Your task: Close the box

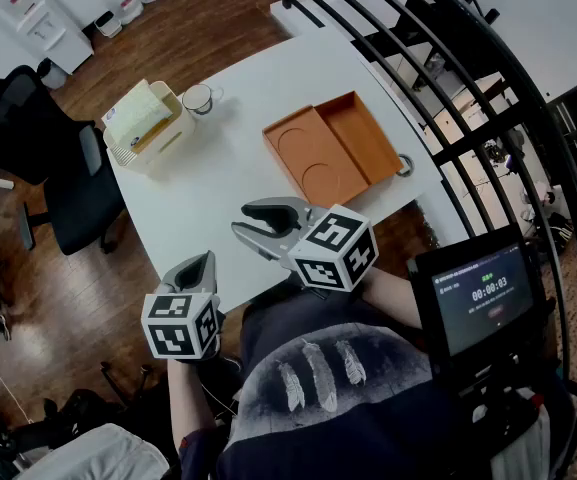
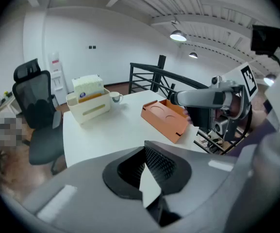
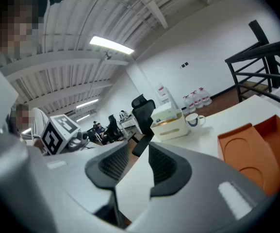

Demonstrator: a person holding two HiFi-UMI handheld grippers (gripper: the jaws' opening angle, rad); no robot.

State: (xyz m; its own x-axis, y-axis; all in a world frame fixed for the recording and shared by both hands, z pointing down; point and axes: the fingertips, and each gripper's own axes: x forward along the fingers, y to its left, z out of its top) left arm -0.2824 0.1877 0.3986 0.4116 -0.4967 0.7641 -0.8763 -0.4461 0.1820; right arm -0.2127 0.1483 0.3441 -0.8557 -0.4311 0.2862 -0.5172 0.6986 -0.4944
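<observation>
An orange box lies open on the white table, at its right part. One half, with two round recesses, lies flat beside the deeper half. The box also shows in the left gripper view and the right gripper view. My right gripper hangs over the table's near edge, short of the box, open with nothing between its jaws. My left gripper is lower and further left, off the table's near edge, with its jaws shut and empty.
A cream organiser with papers and a mug stand at the table's far left. A black office chair is left of the table. A black railing runs along the right. A small screen stands at my right.
</observation>
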